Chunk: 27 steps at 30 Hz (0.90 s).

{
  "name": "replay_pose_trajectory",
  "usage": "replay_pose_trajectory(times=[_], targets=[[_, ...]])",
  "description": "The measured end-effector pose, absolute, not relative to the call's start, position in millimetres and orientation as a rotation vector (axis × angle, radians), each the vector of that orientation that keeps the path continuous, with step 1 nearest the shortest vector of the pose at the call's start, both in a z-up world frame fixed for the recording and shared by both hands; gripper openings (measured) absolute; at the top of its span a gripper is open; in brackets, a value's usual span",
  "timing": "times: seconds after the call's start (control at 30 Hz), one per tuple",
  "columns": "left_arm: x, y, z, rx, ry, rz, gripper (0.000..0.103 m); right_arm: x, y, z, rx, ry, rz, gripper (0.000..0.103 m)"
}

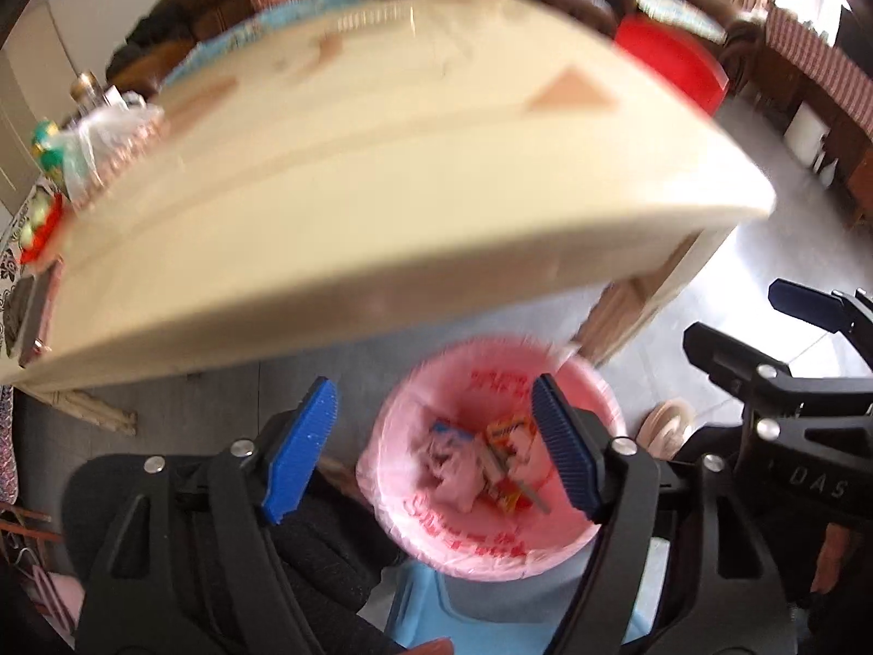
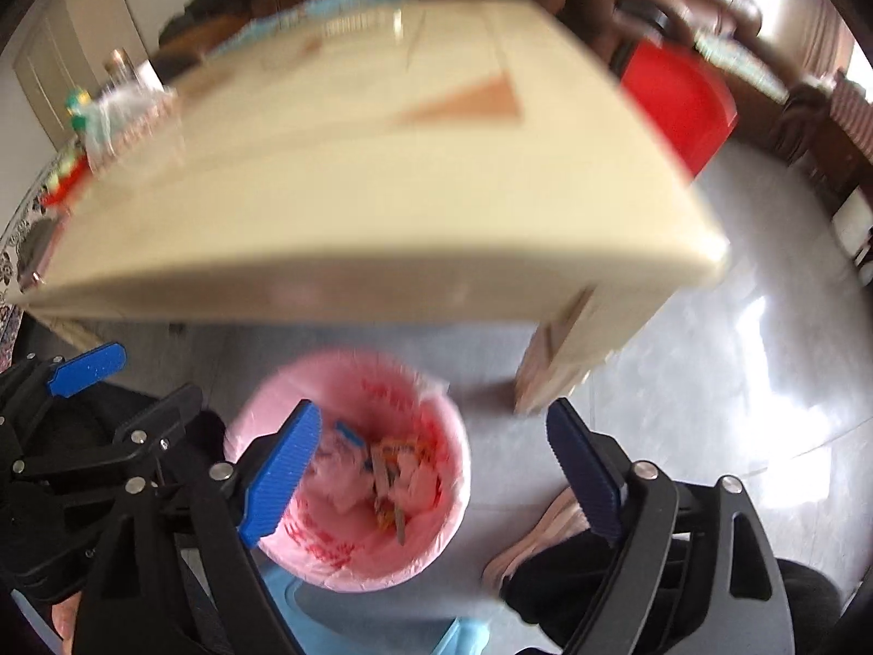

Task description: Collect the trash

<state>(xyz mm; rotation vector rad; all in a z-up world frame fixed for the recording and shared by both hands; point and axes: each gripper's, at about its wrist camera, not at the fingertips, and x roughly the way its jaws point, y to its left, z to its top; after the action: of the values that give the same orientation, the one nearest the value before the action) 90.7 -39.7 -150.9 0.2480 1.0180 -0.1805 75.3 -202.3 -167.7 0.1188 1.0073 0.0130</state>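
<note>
Below both claws stands a bin lined with a pink bag, and each claw hangs over it with its blue pads spread wide and nothing between them. Seen from the left claw, the bin's mouth sits under and between the pads, with the right-hand pad crossing its rim in the picture (whether anything touches cannot be told through the blur). Inside the bag lies the trash: crumpled pinkish paper, an orange and yellow wrapper, a bit of blue and a few thin sticks. The right claw is open wider; the bin lies beneath its left pad, while its other pad hangs over bare grey floor. Ahead of and above both claws runs the pale edge of a table, with a red stool beyond its far corner. Each claw shows at the side of the other's view, close beside it.
</note>
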Motion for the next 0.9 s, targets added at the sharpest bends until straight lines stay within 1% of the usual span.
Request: replay_pose_trajectory(times=[0.13,0.2,0.3,0.37,0.47,0.5,0.7,0.9], targets=[[79,-41,-107,0.216,0.929,-0.194,0.075,56,-204,-122,0.096,0.886,-0.013,0.089],[73,-39,-89,0.197,0.893,-0.19,0.078,45,-205,-99,0.1,0.829,-0.022,0.092],[60,-39,-65,0.186,0.829,-0.167,0.079,28,-205,-68,0.107,0.744,-0.031,0.095],[53,-39,-50,0.176,0.791,-0.154,0.079,18,-205,-52,0.102,0.703,-0.039,0.096],[43,-32,-29,0.141,0.749,-0.143,0.084,4,-201,-30,0.095,0.652,-0.057,0.096],[39,-31,-22,0.132,0.734,-0.128,0.085,-1,-199,-23,0.093,0.638,-0.064,0.096],[27,-21,-3,0.092,0.699,-0.093,0.087,-19,-191,2,0.097,0.587,-0.085,0.096],[19,-18,6,0.089,0.674,-0.072,0.088,-30,-189,8,0.095,0.574,-0.089,0.096]])
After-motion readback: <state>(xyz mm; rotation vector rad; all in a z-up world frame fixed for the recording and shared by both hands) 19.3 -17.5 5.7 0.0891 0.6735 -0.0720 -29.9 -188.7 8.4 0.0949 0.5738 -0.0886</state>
